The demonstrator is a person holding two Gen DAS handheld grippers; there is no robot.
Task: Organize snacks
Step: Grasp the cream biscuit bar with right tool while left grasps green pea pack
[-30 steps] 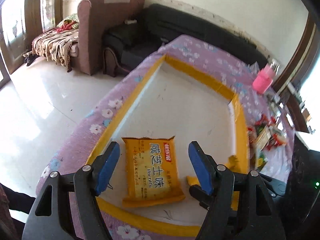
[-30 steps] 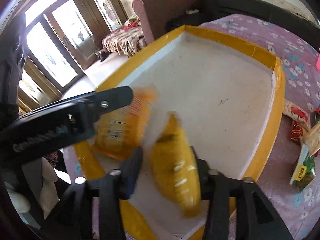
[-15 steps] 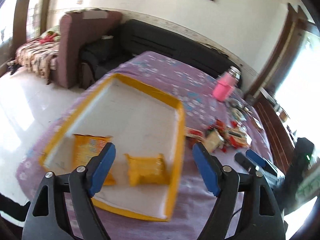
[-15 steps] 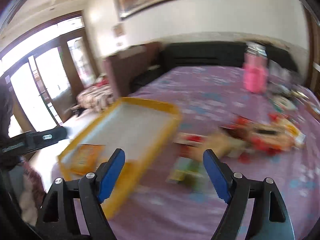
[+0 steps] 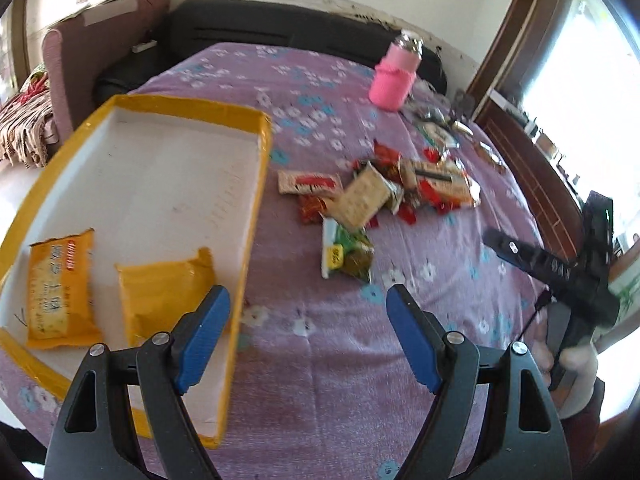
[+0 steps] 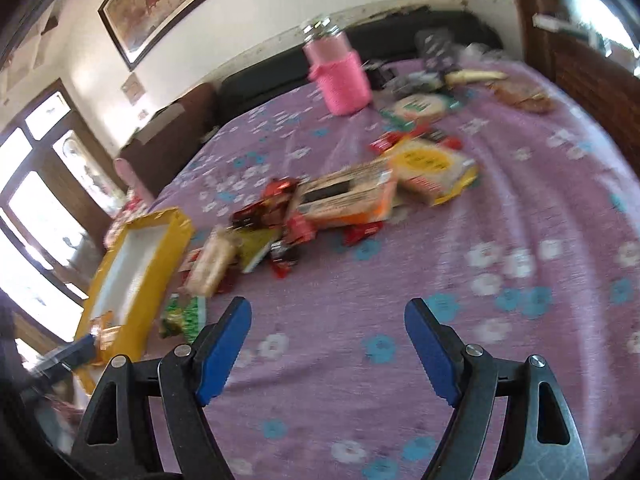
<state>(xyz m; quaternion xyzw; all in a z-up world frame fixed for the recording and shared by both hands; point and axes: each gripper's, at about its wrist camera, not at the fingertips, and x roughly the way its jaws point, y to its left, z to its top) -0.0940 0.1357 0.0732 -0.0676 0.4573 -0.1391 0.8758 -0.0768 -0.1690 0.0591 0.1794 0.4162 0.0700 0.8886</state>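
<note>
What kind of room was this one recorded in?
Most likely a home living room: a black sofa stands along the wall, a framed painting hangs above it, and snack packets lie on a table under a purple flowered cloth.

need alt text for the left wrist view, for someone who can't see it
The open, empty left gripper hangs over a purple floral tablecloth. A yellow-rimmed tray at left holds two orange snack packets, with loose snack packets at centre and a pink bottle behind.
</note>
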